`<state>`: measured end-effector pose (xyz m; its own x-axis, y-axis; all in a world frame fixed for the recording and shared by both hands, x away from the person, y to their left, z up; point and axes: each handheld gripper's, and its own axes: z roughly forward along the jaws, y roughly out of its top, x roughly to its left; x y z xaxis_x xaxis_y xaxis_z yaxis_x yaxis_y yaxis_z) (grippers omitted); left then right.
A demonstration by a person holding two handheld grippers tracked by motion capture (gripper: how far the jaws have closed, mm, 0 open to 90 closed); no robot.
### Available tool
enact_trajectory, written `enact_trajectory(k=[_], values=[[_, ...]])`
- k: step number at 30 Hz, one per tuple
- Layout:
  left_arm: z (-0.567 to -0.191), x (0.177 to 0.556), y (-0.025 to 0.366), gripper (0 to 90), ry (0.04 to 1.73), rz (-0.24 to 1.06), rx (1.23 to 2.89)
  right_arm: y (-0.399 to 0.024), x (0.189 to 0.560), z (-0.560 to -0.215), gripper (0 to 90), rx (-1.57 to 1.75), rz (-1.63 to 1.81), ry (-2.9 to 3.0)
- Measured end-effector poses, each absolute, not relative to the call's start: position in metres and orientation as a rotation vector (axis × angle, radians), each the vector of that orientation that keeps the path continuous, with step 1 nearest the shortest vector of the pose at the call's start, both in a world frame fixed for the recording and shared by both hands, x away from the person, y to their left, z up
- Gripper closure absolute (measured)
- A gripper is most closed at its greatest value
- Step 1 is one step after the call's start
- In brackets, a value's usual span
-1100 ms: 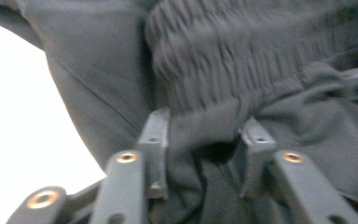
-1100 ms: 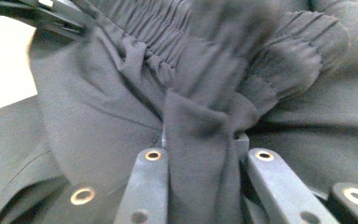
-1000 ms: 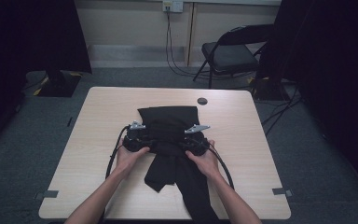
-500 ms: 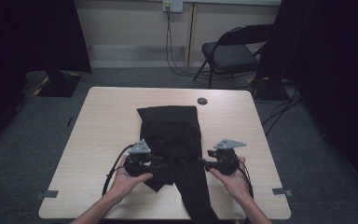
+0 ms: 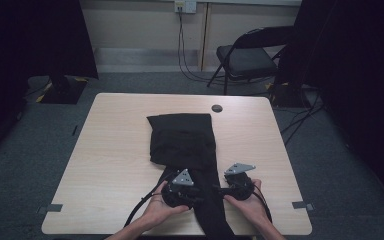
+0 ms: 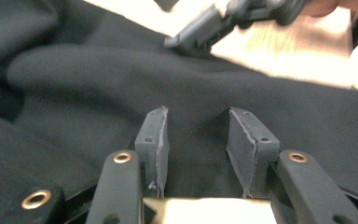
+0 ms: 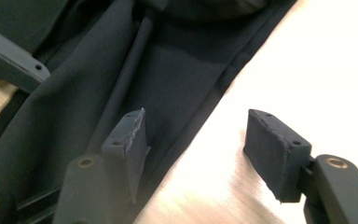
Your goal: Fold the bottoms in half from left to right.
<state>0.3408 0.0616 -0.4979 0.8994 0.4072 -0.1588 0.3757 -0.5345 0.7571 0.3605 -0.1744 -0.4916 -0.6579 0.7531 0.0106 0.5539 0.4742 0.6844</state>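
A black garment (image 5: 182, 137) lies folded on the light wooden table (image 5: 115, 150), and a narrow part of it runs over the near edge. My left gripper (image 5: 199, 192) points at that strip from its left. Its jaws (image 6: 198, 116) have closed a little but stand apart over the cloth, with the pads off it. My right gripper (image 5: 221, 189) faces it from the other side of the strip. Its jaws (image 7: 198, 119) have just been opening and stand wide. One of its pads (image 7: 130, 135) hangs over the cloth's edge, the other over bare wood.
A small round black cap (image 5: 217, 108) sits in the tabletop behind the garment. A folding chair (image 5: 245, 57) stands beyond the far edge, with cables down the wall. Dark curtains hang at both sides. Bare wood lies left and right of the garment.
Both hands drew back from the folded part toward the near edge. The left gripper also shifted right, up to the strip. The right gripper's jaws have spread wider.
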Motion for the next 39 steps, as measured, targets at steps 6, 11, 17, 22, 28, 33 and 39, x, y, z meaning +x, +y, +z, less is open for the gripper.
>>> enact_trajectory(k=[6,11,17,22,28,33,39], values=[[-0.498,0.327,0.075,64.0,0.547,0.126,2.213,-0.182,0.36,-0.492,38.4,1.101,0.96,2.428],[-0.494,0.318,0.094,64.2,0.559,0.169,2.263,-0.195,0.362,-0.491,38.4,1.13,0.939,2.402],[-0.491,0.313,0.11,64.2,0.588,0.203,2.296,-0.197,0.359,-0.489,38.6,1.105,0.884,2.388],[-0.488,0.319,0.121,65.5,0.627,0.219,2.316,-0.201,0.36,-0.488,38.3,1.117,0.868,2.384],[-0.488,0.328,0.125,65.4,0.683,0.248,2.305,-0.198,0.359,-0.487,38.0,1.118,0.867,2.383],[-0.487,0.335,0.132,59.2,0.733,0.238,2.294,-0.181,0.352,-0.479,35.0,1.094,0.988,2.405],[-0.472,0.33,0.137,58.0,0.703,0.104,2.191,-0.156,0.345,-0.47,37.4,0.993,1.054,2.419]])
